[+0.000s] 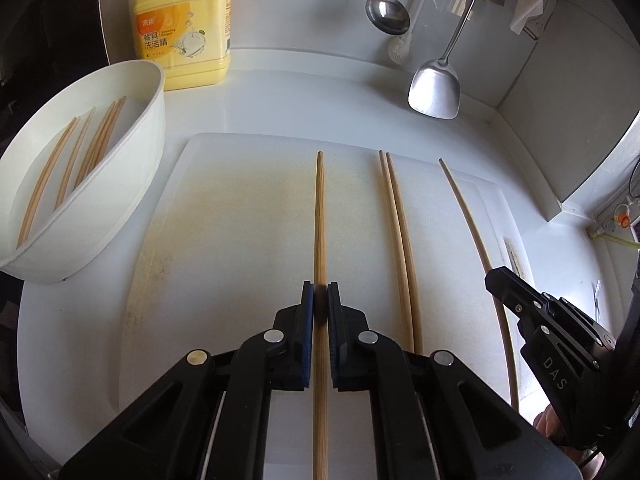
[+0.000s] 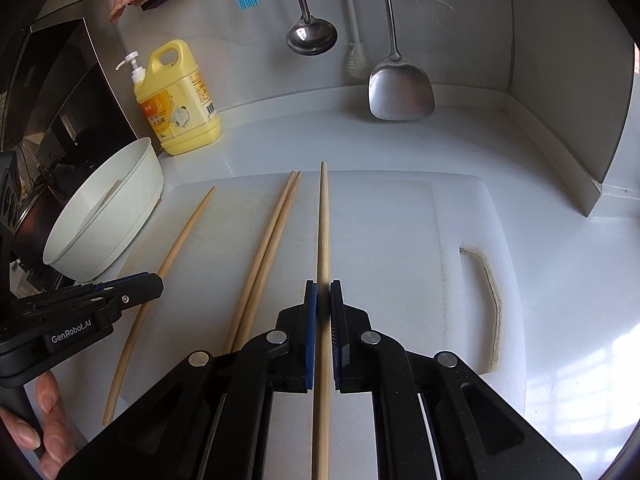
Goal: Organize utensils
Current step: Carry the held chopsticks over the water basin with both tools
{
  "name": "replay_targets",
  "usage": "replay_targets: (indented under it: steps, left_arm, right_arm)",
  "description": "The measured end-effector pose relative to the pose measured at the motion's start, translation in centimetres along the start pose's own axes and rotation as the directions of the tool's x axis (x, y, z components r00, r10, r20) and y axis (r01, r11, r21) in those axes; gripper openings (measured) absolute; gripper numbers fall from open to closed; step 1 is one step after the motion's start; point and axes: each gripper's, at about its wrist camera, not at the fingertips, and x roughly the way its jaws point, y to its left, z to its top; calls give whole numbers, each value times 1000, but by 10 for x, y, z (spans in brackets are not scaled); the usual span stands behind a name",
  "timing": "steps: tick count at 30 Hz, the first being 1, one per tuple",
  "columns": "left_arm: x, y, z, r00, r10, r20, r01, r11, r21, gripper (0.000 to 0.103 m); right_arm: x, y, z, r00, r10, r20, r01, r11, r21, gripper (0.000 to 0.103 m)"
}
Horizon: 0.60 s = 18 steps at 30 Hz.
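Note:
My left gripper is shut on a wooden chopstick that lies lengthwise on the white cutting board. My right gripper is shut on another chopstick at the board's right side. Between them a pair of chopsticks lies side by side; it also shows in the right wrist view. The right gripper shows in the left wrist view, and the left gripper in the right wrist view. A white bowl at the left holds several chopsticks.
A yellow dish-soap bottle stands behind the bowl. A steel ladle and a steel spatula hang at the back wall. A grey panel stands at the right. A dark appliance stands at the left.

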Motion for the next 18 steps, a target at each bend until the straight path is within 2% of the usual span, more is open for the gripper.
replay_targets:
  steps: [5,9,13,18]
  left_arm:
    - [-37,12,3,999,5,41,-5,1000,-8,7]
    - [-70,34,8,995,11,95,-8,999,-37,7]
    - [-95,67,17,990,42,137,-31,997,-76,7]
    - [-117,119,38,979,89,181,-71,992,-106,7]
  right_arm:
    - [-15,20,5,999,47,-3,-47,999,-18,6]
    - [-27,51,19,996,92,9,-91,994,-61,7]
    - [-31,90,40,987,159,30,-156,984,-90,7]
    - [-20,147,66,978,204,50,-195,971,-140,7]
